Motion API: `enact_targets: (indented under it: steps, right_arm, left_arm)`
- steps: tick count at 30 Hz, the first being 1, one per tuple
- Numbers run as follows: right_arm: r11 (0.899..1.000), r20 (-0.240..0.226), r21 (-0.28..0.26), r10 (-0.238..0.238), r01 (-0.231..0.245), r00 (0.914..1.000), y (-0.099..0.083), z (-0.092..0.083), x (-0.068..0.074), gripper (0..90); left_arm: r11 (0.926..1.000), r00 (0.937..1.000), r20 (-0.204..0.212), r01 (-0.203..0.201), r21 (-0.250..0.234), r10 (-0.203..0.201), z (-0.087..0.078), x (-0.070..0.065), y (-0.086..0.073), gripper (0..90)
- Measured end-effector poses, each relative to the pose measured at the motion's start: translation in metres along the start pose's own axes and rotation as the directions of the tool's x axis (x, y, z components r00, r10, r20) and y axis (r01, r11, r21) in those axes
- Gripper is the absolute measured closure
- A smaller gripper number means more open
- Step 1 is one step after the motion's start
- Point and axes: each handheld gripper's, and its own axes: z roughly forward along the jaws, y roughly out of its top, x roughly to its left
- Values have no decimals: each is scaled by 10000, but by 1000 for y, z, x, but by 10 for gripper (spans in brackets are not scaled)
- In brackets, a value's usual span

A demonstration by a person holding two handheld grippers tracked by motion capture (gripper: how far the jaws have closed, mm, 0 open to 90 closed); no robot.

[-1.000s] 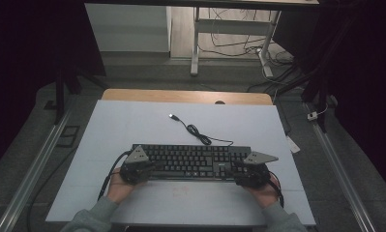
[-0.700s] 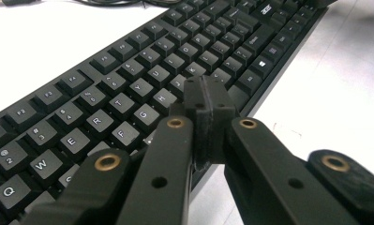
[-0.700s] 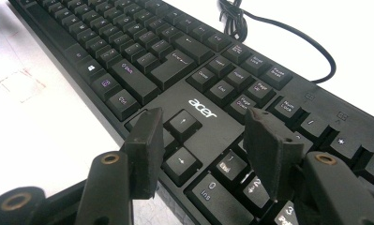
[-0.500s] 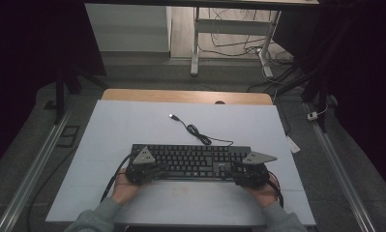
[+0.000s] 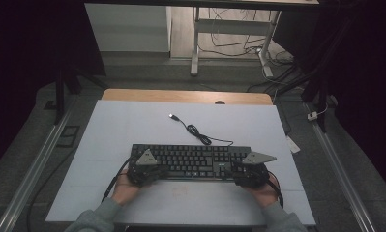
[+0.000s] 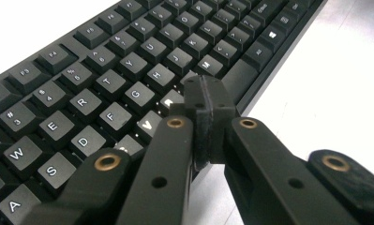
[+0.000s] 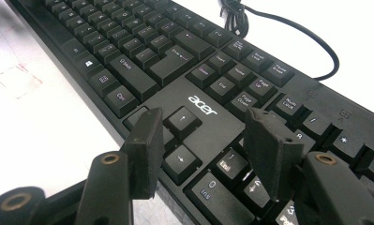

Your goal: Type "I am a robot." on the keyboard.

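While the keyboard [image 5: 190,161] lies flat on the white table [image 5: 132,121] with its long axis running crosswise in front of the person, each claw sits at one end of it, so the coming move depends on which end a key is at. The left claw [image 6: 208,110] has its jaws pressed fully together and holds nothing; its joined tip points down over the bottom letter row, right at the near edge of the board, with the lit V key [image 6: 148,124] just to its left in the left gripper view and the M key [image 6: 206,64] a little beyond it. From this tip the rest of the letter keys spread away forward and to the left, and the space bar [image 6: 241,77] runs off just ahead along the near edge. I judge it is set to poke a key with the closed tip, though whether it touches one now I cannot tell.

The right claw [image 7: 213,150] stands wide open with nothing gripped; the jaws hang over the arrow keys [image 7: 183,140], the up arrow [image 7: 184,121] between them and the number pad [image 7: 250,183] under the right jaw. The brand logo [image 7: 202,106] lies just ahead of it.

In the high view the left claw [image 5: 144,169] is the nearer one to the letters, the right claw [image 5: 251,171] to the number pad. The loose cable [image 5: 195,130] trails off behind the board, well away from both.
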Motion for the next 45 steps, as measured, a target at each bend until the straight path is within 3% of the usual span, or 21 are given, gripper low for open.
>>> enact_targets:
  steps: [19,21,27,34,37,41,45]
  right_arm:
    - [10000,51,40,0,0,10000,0,0,0,483]
    - [10000,56,24,7,-7,10000,0,0,0,483]
    - [10000,56,13,-9,9,10000,0,0,0,483]
    - [10000,39,3,-35,35,10000,0,0,0,483]
    - [10000,-6,-19,-69,69,10000,0,0,0,483]
    - [9999,-38,-138,-68,67,10000,0,-1,-1,482]
    - [9997,-35,-219,-78,77,10000,0,-1,-2,482]
  left_arm:
    - [9989,9997,-198,-162,447,171,6,-3,-2,892]
    - [9994,9994,-286,-193,287,202,4,-2,-3,892]
    - [9959,9990,-389,162,-888,-198,-14,1,-2,892]
    - [9902,9970,-570,443,-1326,-522,-29,10,-5,889]
    - [9849,9938,-618,817,-1523,-920,-35,18,-7,771]
    - [9840,9893,-795,1108,-1398,-1227,-37,24,-11,579]
    - [9832,9857,-887,1318,-1260,-1435,-39,27,-13,469]
